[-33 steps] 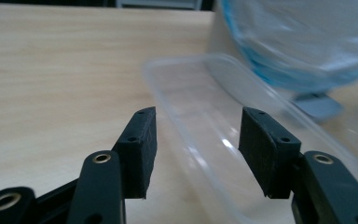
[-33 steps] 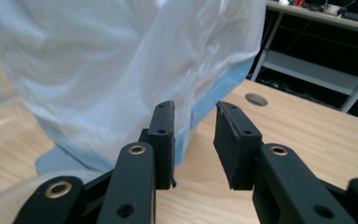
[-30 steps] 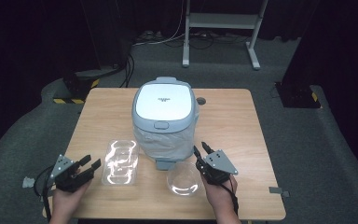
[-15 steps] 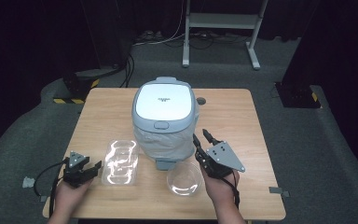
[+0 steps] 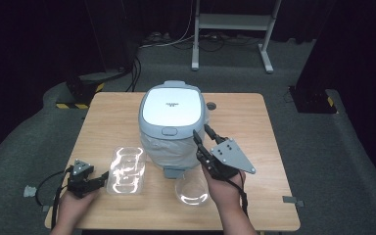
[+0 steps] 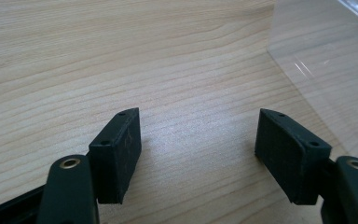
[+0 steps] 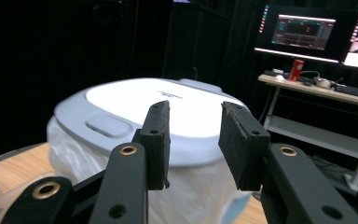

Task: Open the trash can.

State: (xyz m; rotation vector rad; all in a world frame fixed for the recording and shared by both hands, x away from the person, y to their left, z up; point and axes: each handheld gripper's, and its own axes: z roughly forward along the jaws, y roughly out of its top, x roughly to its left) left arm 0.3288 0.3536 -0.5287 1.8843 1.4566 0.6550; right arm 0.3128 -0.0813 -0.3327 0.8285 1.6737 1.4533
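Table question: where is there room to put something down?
The table is bare left of the bin, and right of it to the table's edge. It is crowded in front, around the clear tray and clear cup.

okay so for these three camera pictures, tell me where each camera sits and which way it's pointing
High view: above the person's side, facing forward and down on the table; both hands, left claw, right claw.
Left gripper view: on the left claw, low, facing wood and the clear tray; jaws open, just widened, nothing between.
Right gripper view: on the right claw, raised, facing the bin; jaws apart, empty.
Shared: high view shows tray and bin.
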